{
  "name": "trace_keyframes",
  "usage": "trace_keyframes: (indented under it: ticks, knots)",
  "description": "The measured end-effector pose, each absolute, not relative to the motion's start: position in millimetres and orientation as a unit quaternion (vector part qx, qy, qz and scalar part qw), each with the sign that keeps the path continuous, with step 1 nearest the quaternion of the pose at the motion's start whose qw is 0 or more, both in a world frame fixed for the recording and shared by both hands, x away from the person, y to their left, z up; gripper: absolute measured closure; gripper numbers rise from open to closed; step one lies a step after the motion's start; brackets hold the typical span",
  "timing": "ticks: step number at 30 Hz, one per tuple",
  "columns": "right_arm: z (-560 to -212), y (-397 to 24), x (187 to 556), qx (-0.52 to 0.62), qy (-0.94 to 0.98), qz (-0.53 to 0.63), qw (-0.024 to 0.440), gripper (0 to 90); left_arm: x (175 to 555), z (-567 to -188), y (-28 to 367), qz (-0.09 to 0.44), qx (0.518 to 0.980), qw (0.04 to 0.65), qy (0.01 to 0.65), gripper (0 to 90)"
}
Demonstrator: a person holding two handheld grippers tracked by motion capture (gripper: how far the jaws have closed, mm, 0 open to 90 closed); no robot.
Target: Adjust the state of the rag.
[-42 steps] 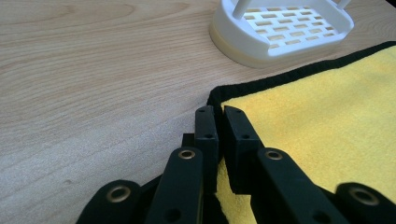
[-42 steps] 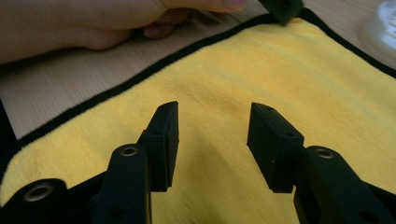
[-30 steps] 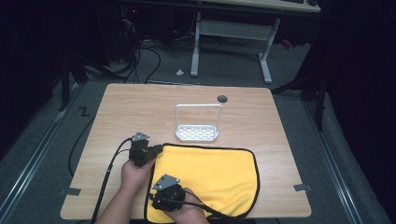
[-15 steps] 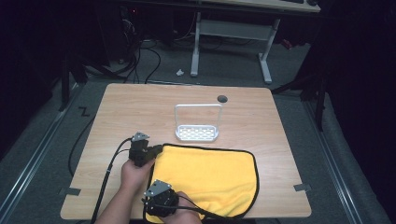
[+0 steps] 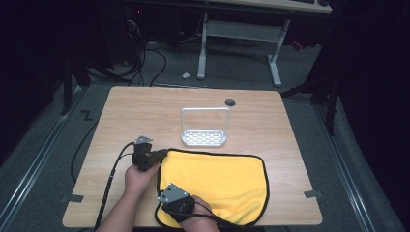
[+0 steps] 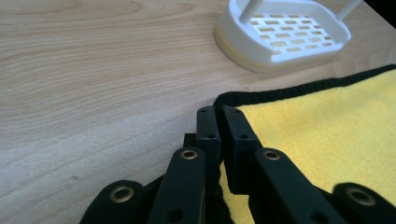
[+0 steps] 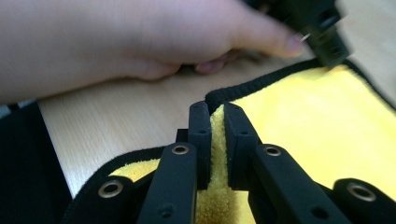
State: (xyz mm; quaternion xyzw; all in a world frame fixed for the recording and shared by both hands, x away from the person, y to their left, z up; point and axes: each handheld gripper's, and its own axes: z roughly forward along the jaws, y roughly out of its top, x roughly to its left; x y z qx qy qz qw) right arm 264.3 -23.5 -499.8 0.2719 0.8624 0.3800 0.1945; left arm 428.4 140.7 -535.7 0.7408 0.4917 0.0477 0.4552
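Since the earlier frames the right gripper [image 5: 170,207] has drawn back toward the near edge of the table [image 5: 145,111], and its jaws have just been closing, now pinching a fold of the yellow cloth [image 5: 215,181] at its near left corner. Meanwhile the left gripper [image 5: 162,154] holds its place with jaws clamped on the cloth's black-trimmed far left corner. Spread flat on the near half of the table, the cloth lies just in front of the white soap dish [image 5: 204,137].
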Motion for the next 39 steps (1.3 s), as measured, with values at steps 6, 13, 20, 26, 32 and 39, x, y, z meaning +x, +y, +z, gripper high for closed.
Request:
trace_keyframes:
  ticks: [6,13,20,26,32,39]
  knots:
    - [-484.5,-29.2,265.0,0.278,0.843,0.413,0.204,84.0,427.4,-525.7,151.1,0.052,0.722,0.475,0.500,86.6]
    - [-480.6,-5.7,265.4,0.263,0.838,0.436,0.196,83.9,422.5,-507.4,191.0,0.078,0.705,0.479,0.516,86.7]
    - [-473.9,34.0,265.6,0.236,0.839,0.455,0.183,83.9,410.6,-491.8,245.0,0.105,0.681,0.480,0.543,86.9]
    - [-465.0,51.8,264.6,0.221,0.838,0.464,0.183,83.9,403.3,-481.0,268.0,0.115,0.670,0.484,0.551,86.9]
    - [-461.6,36.1,261.7,0.226,0.836,0.462,0.194,83.9,406.4,-476.3,242.6,0.108,0.676,0.494,0.536,86.9]
    - [-462.2,-21.8,257.6,0.261,0.826,0.449,0.218,83.9,413.4,-476.3,184.8,0.098,0.686,0.498,0.521,86.8]
